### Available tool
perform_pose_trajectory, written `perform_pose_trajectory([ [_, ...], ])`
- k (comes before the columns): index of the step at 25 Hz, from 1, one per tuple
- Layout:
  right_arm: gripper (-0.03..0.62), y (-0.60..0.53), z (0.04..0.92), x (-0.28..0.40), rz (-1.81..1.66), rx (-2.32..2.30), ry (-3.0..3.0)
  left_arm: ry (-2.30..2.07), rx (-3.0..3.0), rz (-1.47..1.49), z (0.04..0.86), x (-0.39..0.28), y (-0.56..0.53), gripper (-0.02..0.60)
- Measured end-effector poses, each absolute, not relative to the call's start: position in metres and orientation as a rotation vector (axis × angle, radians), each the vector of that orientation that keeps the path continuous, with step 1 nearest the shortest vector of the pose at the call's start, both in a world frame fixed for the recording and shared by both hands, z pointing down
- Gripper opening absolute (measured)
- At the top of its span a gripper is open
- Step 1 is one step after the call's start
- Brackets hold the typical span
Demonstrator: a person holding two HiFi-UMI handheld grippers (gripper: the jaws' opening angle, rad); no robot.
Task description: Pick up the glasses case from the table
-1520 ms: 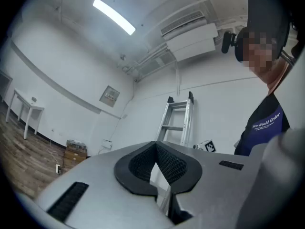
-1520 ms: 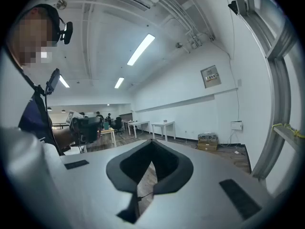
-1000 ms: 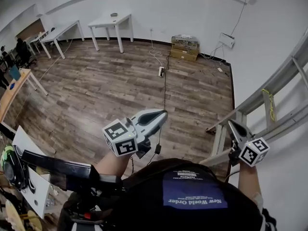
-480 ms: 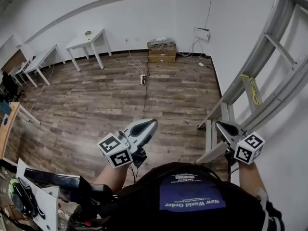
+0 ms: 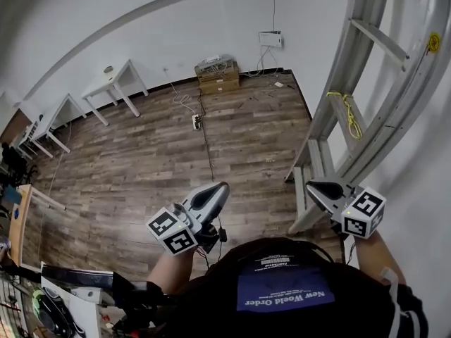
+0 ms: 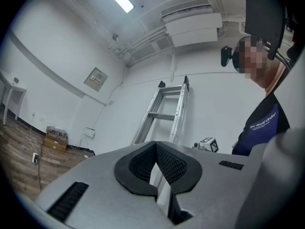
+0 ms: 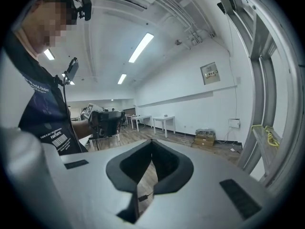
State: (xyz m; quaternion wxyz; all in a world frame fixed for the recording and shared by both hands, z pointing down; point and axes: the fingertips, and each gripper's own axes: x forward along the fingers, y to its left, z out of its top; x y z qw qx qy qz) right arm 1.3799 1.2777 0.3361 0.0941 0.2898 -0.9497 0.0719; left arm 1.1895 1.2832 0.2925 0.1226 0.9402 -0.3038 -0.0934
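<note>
Left hand-held gripper (image 5: 220, 189) — jaws seemingly together

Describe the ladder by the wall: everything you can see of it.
The ladder is a silver-grey stepladder, aluminium by its look, with flat steps between broad side rails and dark caps at its top. It seems to stand opened, with its feet on the wooden floor, close to the white wall. A yellow cord is looped around a lower part of it and hangs loose. As far as the views show, nothing else touches it.
</note>
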Motion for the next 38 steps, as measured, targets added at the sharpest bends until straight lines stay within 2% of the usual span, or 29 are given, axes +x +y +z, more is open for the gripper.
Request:
perform_pose_trajectory([
  [10,0.002,1.202,0.356,1.339,0.242,0.836,-2.804,-0.812,2.754,-0.287,0.304,1.167,1.205,0.003],
  [14,0.002,1.153,0.348,1.299,0.228,0.894,-2.786,-0.779,2.776,-0.334,0.295,1.12,1.158,0.003],
  [24,0.002,1.019,0.338,1.154,0.242,0.959,-2.808,-0.878,2.776,-0.331,0.296,0.95,1.056,0.003],
  [32,0.002,0.927,0.345,1.102,0.263,0.855,-2.811,-1.029,2.681,-0.348,0.31,0.887,0.991,0.003],
  [38,0.002,0.85,0.356,1.099,0.274,0.757,-2.851,-1.124,2.642,-0.32,0.32,0.89,0.937,0.003],
])
